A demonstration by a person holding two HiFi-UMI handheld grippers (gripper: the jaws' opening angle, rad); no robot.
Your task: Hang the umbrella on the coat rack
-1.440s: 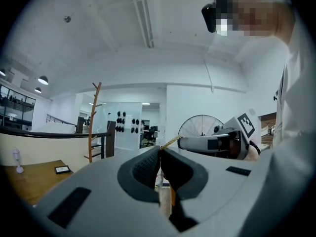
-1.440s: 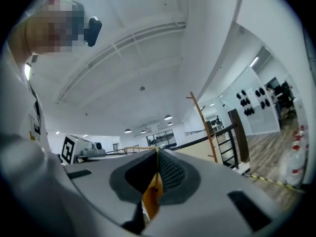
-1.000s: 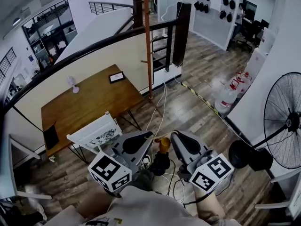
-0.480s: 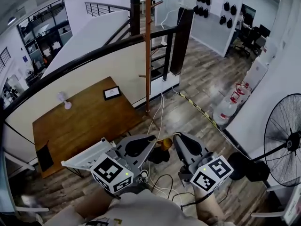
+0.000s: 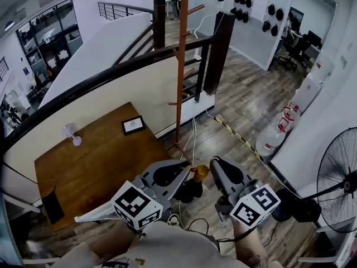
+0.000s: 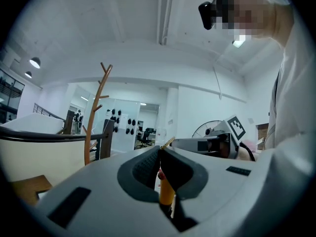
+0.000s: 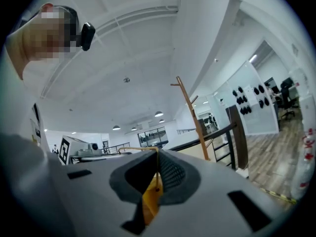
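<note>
A folded dark umbrella [image 5: 189, 191] with a yellow handle [image 5: 198, 172] hangs between my two grippers, close to my body. The left gripper [image 5: 183, 168] is shut on the handle's thin yellow wrist cord [image 6: 167, 141], with the handle [image 6: 166, 192] just below its jaws. The right gripper [image 5: 214, 164] is shut on the same cord loop [image 7: 140, 149], and the handle [image 7: 150, 201] shows under its jaws. The wooden coat rack [image 5: 179, 66] stands ahead by the railing with bare pegs; it also shows as coat rack [image 6: 94, 122] and coat rack [image 7: 192, 113].
A black railing [image 5: 111, 74] with a low white wall runs across behind the rack. A wooden table [image 5: 95, 155] with a small framed picture [image 5: 133, 125] sits at left. Cables [image 5: 192, 223] lie on the floor. A standing fan [image 5: 339, 177] and a water bottle [image 5: 276, 134] are at right.
The view has drawn nearer to the coat rack, which now looms taller; the table has slid left and down. Both grippers keep the umbrella between them, slightly higher in view.
</note>
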